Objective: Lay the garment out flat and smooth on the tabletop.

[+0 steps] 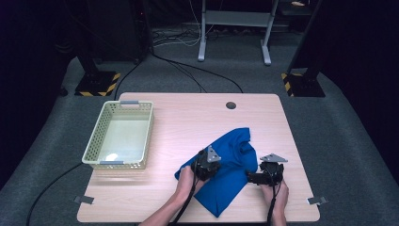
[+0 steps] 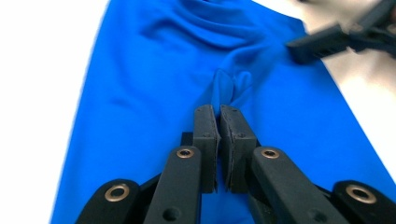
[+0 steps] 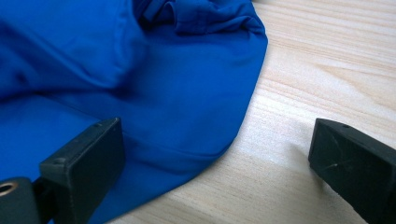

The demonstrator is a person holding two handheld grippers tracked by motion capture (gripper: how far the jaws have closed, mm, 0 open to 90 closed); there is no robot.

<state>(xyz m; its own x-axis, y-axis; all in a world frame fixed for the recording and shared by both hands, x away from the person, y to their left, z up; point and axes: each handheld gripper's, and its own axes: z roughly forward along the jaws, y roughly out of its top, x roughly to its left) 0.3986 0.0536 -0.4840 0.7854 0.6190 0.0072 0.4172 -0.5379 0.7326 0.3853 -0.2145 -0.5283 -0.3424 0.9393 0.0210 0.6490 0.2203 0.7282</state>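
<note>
A bright blue garment, smooth and slightly shiny like thin stretch fabric, lies on the light wooden table in the lower right-centre of the high view. It runs as a slanted, roughly folded shape: a bunched, wrinkled end toward the upper right, a narrow corner at the bottom, and another corner reaching out to the left. In the right gripper view its rounded hem curves across the middle of the frame, with a stitched seam just inside the edge and rumpled folds at the top.

The left gripper sits over the middle of the cloth; its jaws are pressed together and pinch a small raised fold of the blue fabric, which puckers up just past the tips in the centre of the left gripper view. The right gripper stands at the garment's right edge with its jaws spread wide: one pad over the blue cloth at lower left of its view, the other over bare wood at lower right, gripping nothing.

A cream perforated plastic basket stands in the left part of the high view, well apart from the garment
</note>
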